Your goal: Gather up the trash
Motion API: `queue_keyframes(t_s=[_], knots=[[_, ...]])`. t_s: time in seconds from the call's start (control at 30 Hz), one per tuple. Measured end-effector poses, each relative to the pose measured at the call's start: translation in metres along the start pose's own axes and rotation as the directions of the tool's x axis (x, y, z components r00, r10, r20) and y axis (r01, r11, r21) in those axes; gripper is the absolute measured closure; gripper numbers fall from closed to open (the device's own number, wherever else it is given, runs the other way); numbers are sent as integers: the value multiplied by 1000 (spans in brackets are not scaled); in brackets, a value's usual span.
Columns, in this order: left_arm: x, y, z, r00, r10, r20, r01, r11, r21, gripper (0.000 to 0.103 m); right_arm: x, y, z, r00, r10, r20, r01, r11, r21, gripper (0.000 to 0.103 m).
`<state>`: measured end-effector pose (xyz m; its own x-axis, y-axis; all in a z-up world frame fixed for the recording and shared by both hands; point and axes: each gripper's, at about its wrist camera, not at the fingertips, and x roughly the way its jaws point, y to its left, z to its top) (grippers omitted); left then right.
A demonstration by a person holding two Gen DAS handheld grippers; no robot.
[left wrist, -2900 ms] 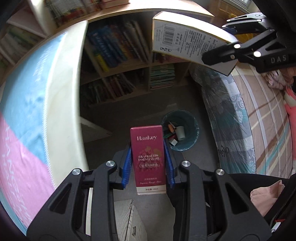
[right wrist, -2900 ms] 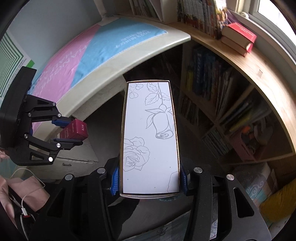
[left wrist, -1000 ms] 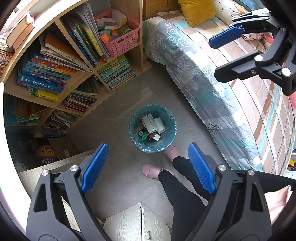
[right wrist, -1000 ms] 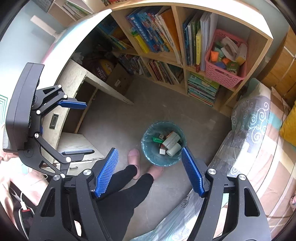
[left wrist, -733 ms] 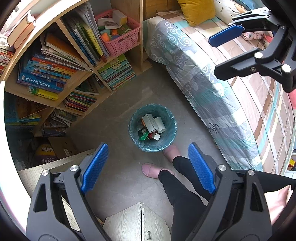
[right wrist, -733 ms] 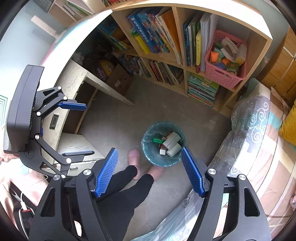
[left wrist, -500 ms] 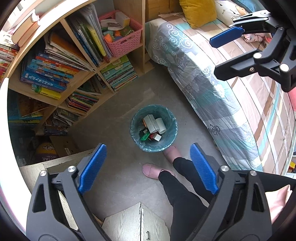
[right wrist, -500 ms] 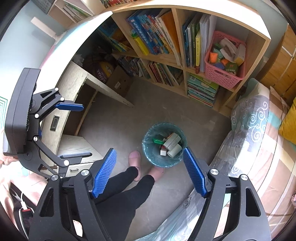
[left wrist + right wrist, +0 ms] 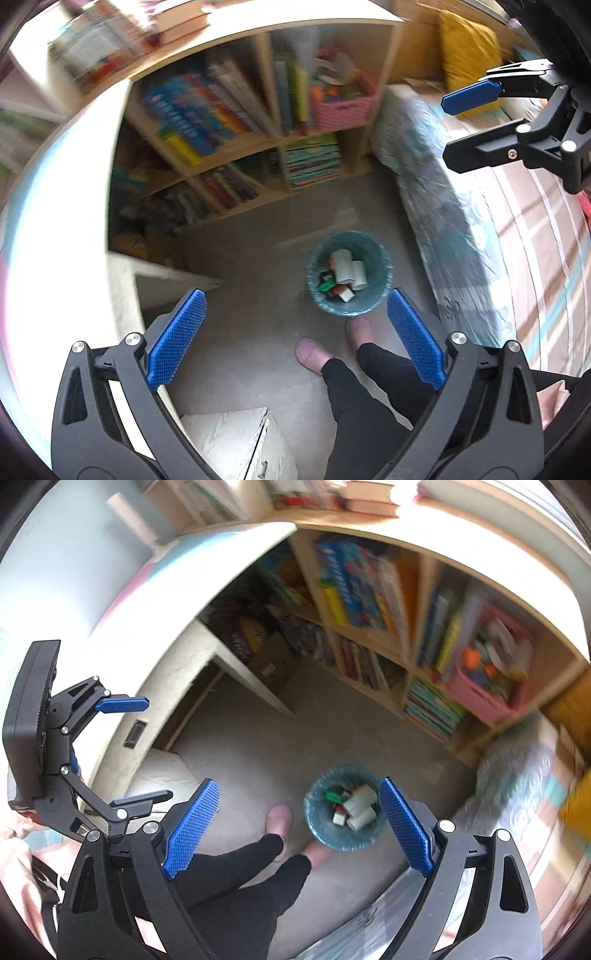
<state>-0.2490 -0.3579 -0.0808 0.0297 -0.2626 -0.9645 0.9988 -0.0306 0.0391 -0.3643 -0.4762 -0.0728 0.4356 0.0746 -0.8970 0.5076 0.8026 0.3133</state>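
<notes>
The teal bin point(image 9: 347, 273) stands on the grey floor point(image 9: 258, 258), at about four o'clock from the centre of the left wrist view and at five o'clock in the right wrist view. It holds trash point(image 9: 345, 271): pale tubes and small boxes, with green and red bits among them. Just below the bin, at six o'clock from it, are the person's two pink slippers point(image 9: 314, 352) and black trouser legs point(image 9: 362, 398).

The left gripper point(image 9: 295, 336) points steeply down at the floor; its jaws are opening, spread wide, with nothing between the blue pads point(image 9: 177, 336). The right gripper point(image 9: 297, 827) likewise aims down, jaws opening and empty.

At twelve o'clock from the bin stands the wooden bookshelf point(image 9: 258, 140) with books and a pink basket point(image 9: 343, 105). At three o'clock lies the bed point(image 9: 498, 240); at nine o'clock, the pale desk point(image 9: 66, 221).
</notes>
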Motion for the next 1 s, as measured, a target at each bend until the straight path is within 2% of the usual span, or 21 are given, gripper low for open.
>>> queue_keyframes(t_s=[0.1, 0.3, 0.5, 0.7, 1.0], knots=[[-11, 22, -13, 999, 51, 10, -50, 995, -82, 7, 6, 25, 23, 1000, 26, 2, -26, 997, -71, 15], [-32, 66, -51, 991, 130, 15, -122, 961, -248, 7, 24, 87, 63, 995, 94, -33, -99, 964, -245, 15], [-52, 107, -95, 981, 193, 3, -176, 900, -399, 7, 47, 150, 93, 988, 138, -75, -156, 913, -377, 15], [-69, 152, -144, 969, 245, -25, -216, 798, -562, 7, 73, 211, 119, 979, 168, -119, -205, 855, -476, 15], [-90, 204, -210, 949, 304, -87, -265, 614, -743, 7, 108, 301, 142, 963, 201, -180, -269, 769, -580, 15]])
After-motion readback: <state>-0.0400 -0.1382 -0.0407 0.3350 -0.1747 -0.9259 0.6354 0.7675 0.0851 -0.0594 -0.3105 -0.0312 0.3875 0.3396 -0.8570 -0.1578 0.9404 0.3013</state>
